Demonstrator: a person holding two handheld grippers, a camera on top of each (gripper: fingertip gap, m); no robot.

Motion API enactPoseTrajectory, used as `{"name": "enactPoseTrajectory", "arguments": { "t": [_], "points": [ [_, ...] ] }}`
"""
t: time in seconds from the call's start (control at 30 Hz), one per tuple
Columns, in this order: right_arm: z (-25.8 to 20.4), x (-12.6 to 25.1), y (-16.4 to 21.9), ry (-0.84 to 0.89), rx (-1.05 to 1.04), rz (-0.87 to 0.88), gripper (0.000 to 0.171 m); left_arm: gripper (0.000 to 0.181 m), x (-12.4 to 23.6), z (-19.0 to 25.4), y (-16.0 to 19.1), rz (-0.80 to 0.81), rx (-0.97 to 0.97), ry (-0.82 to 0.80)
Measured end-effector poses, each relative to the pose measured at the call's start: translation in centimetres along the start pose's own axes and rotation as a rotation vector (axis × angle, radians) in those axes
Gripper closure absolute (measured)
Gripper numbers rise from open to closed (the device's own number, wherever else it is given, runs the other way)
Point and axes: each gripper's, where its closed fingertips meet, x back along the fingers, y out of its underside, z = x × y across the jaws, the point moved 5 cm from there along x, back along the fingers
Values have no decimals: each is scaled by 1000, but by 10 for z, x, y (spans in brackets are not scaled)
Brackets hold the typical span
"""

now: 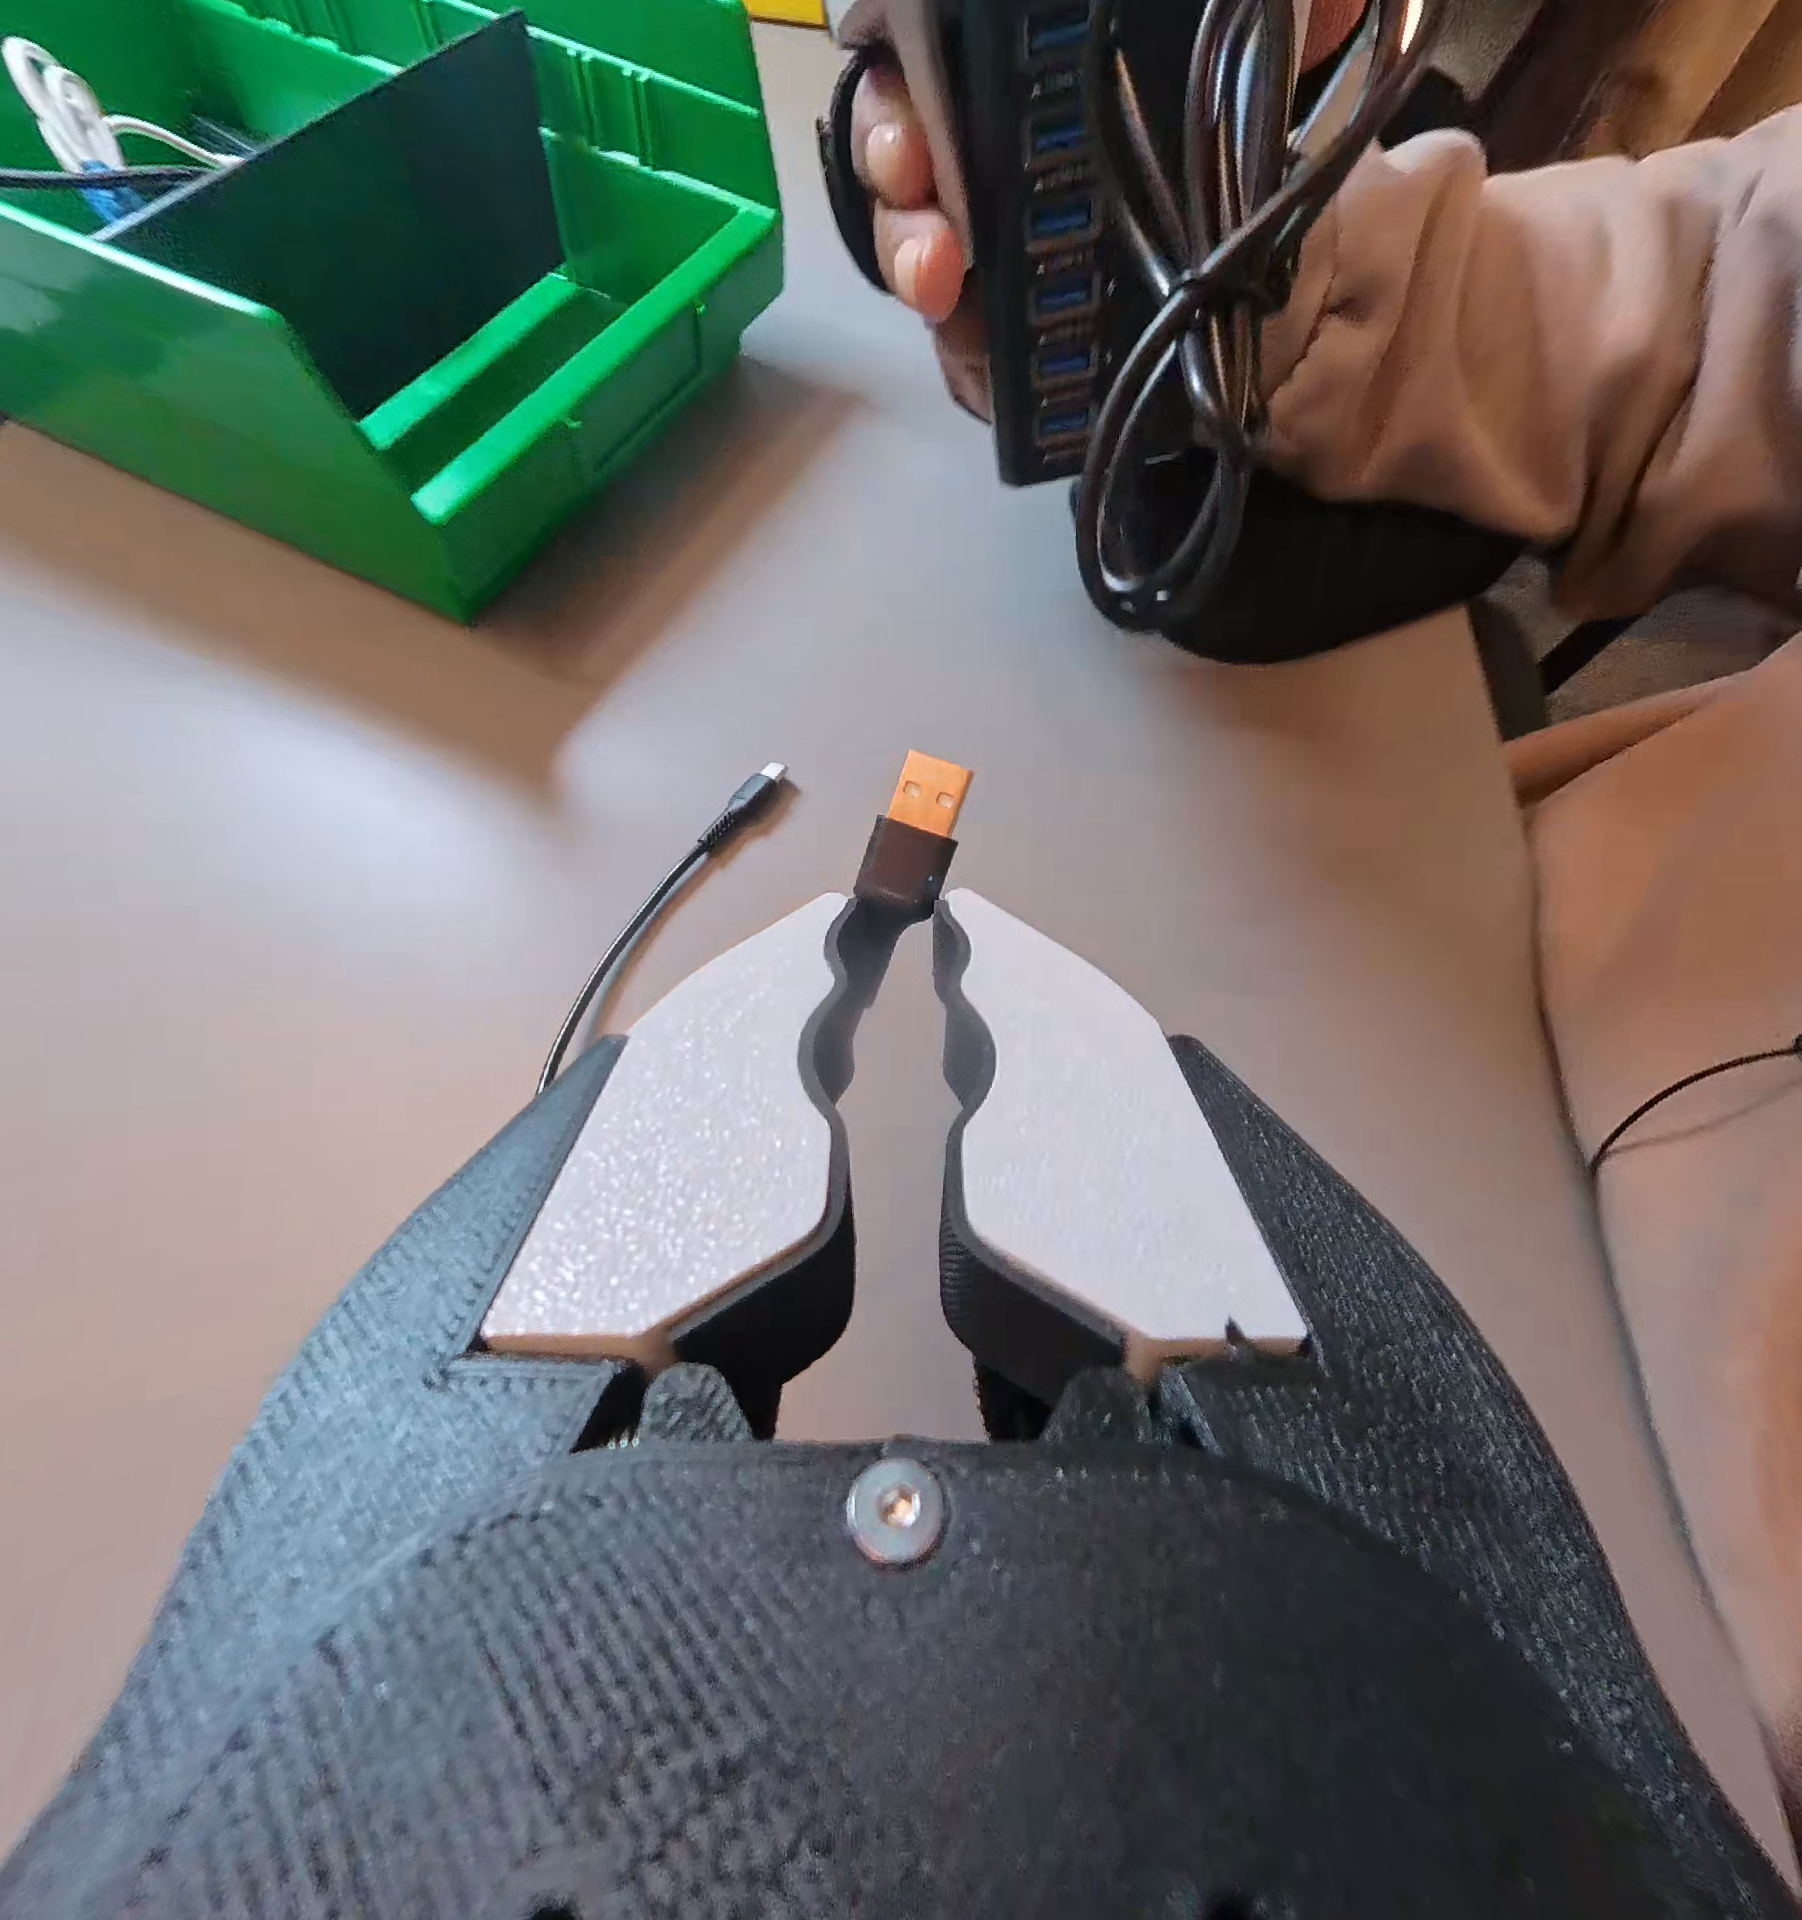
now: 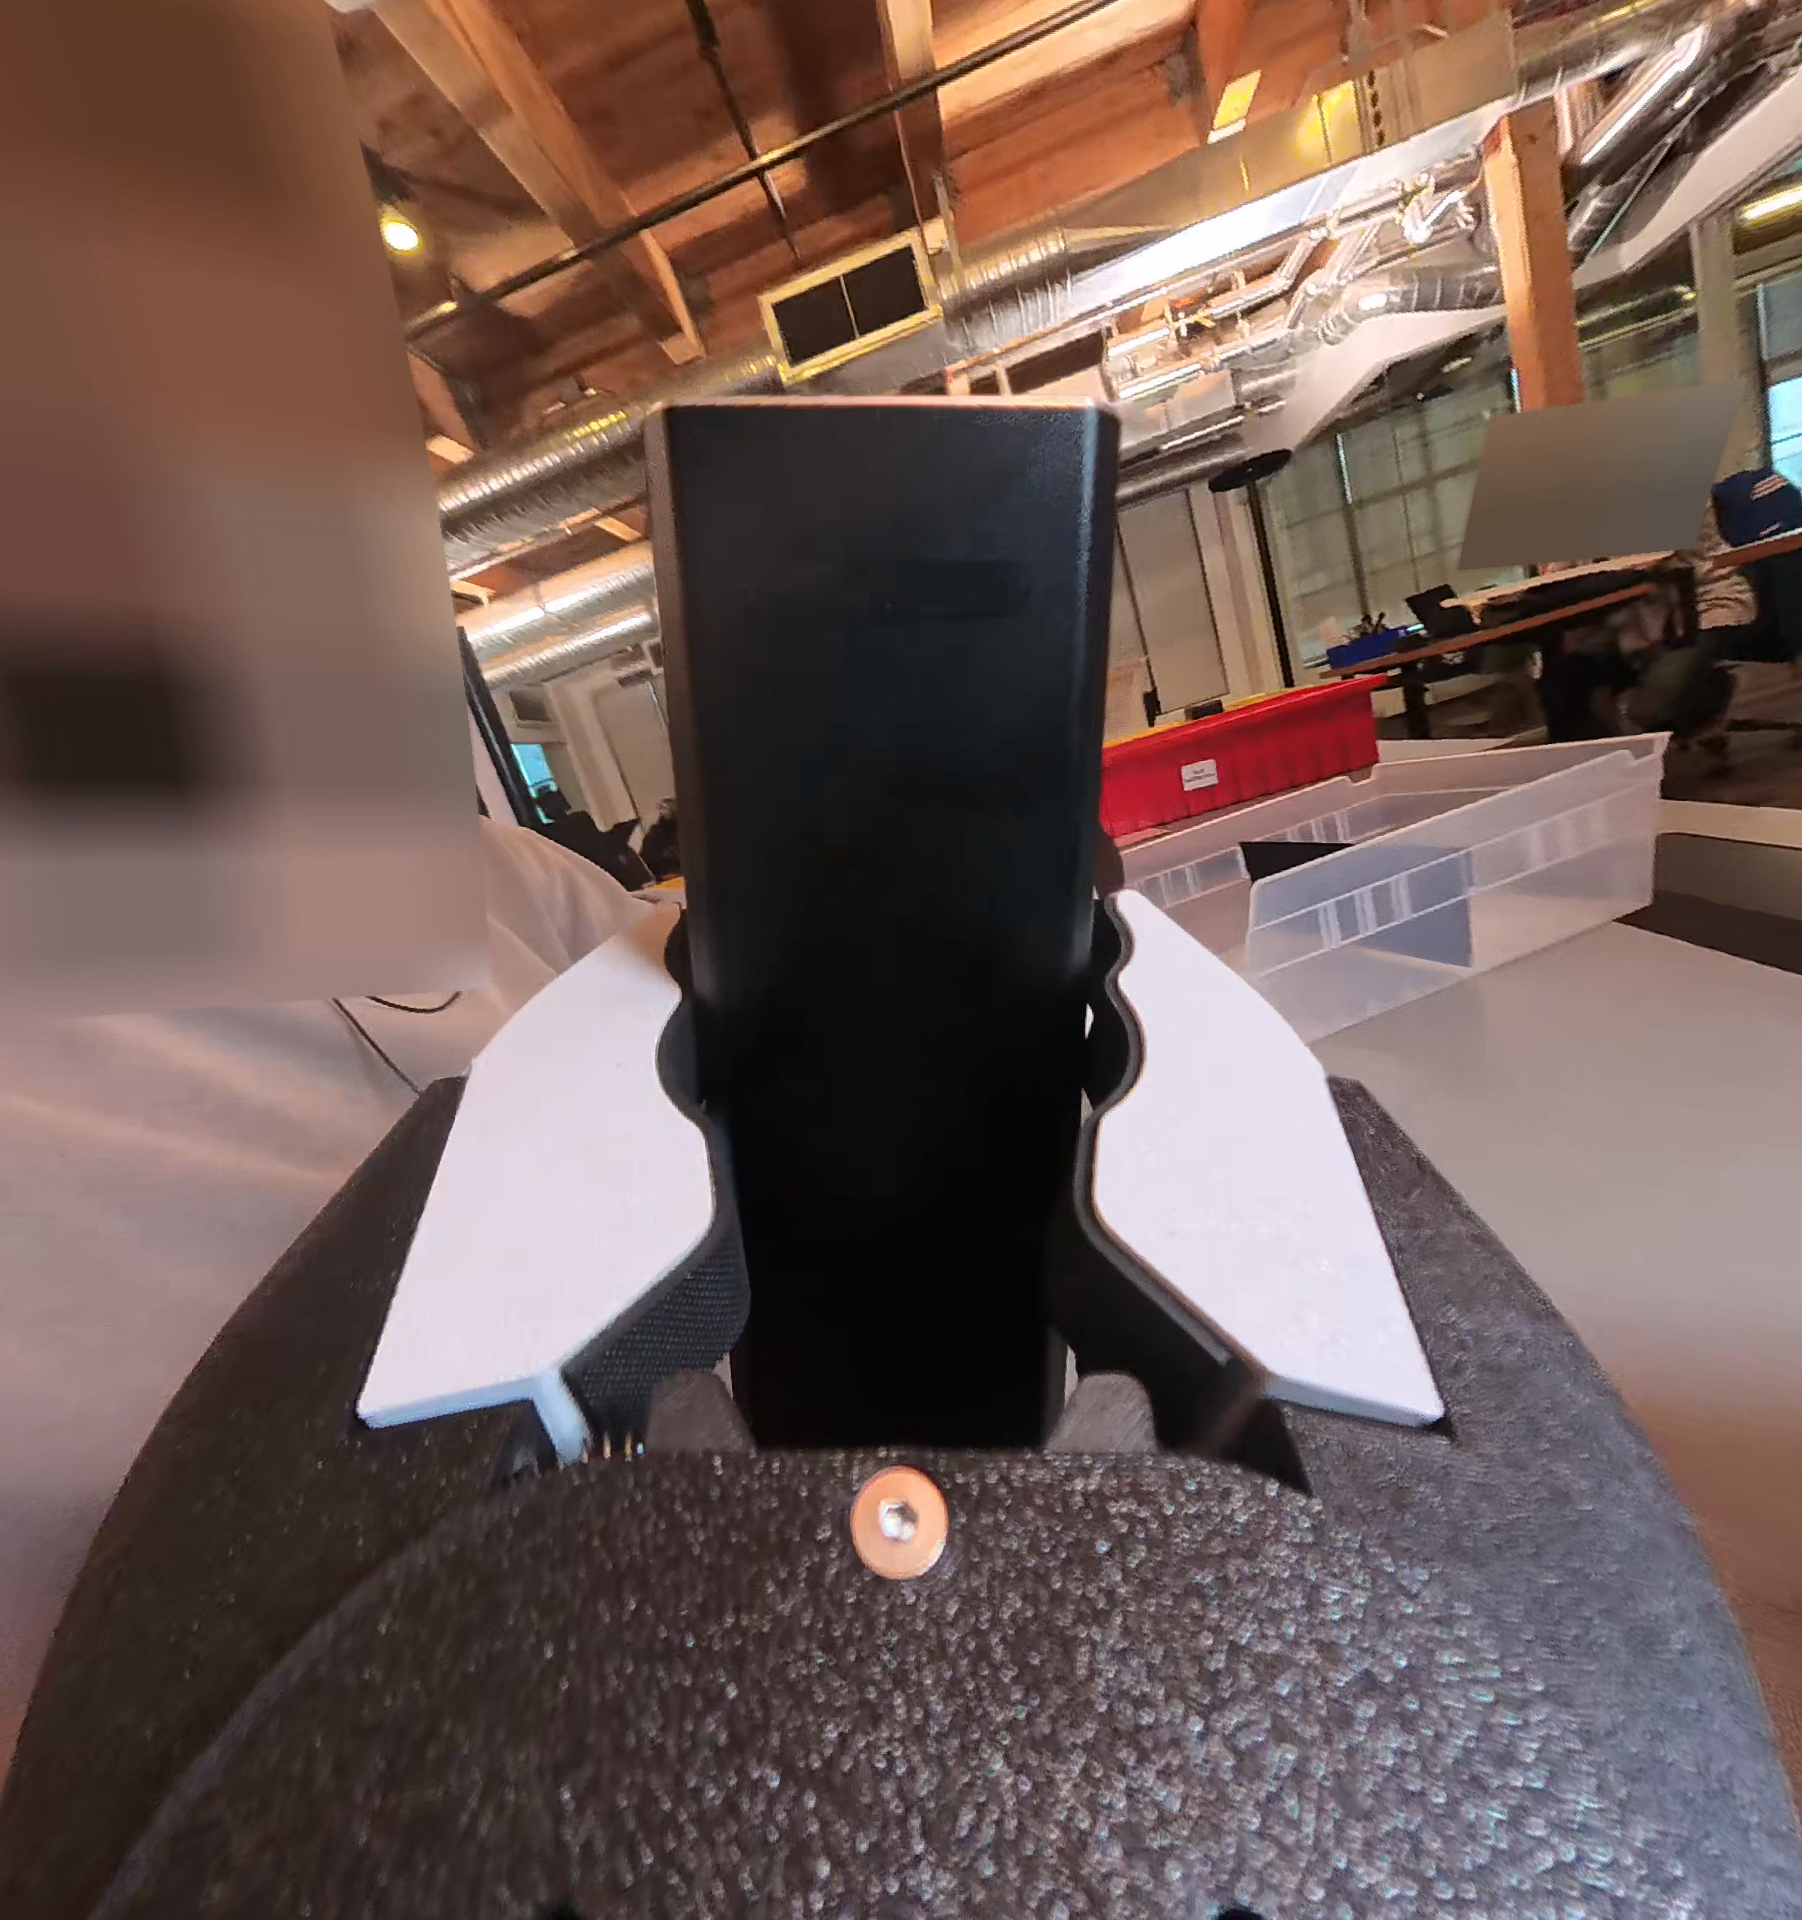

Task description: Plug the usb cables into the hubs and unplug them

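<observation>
my left gripper [image 1: 897, 909] is pinched shut on the black collar of the usb plug [image 1: 918, 831], orange tip pointing forward and clear of the table [image 1: 253, 935]. my right gripper [image 2: 892, 935] is clamped on the hub [image 2: 881, 883], held up off the table; from the left view the hub [image 1: 1058, 239] shows a column of blue ports facing the plug but well apart from it. step in hand, as i judge it: bring plug to a port. do it well by squaring the flat tip to the slot, checking which face is up, and pushing straight while the right side braces. the hub's own coiled black cord [image 1: 1188, 343] hangs beside the ports and could snag. the cable [image 1: 606, 987] trails left, its small far end [image 1: 772, 772] lying on the table. a green bin [image 1: 377, 312] sits to the far left, out of the path.
</observation>
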Motion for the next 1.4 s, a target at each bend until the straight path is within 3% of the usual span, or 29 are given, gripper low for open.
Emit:
{"name": "enactPoseTrajectory", "arguments": {
  "t": [0.17,0.4,0.7,1.4],
  "points": [
    [-1,-7,7,-32,-32,-16,100,168,-19,8,-10,-14,-4,45],
    [2,-18,24,7,0,-124,100,169,-12,7,-39,90,24,143],
    [3,-30,41,47,38,-216,100,169,-13,10,-43,145,103,182],
    [13,-50,71,216,225,-440,100,169,-29,15,-40,-70,115,58]
  ]
}}
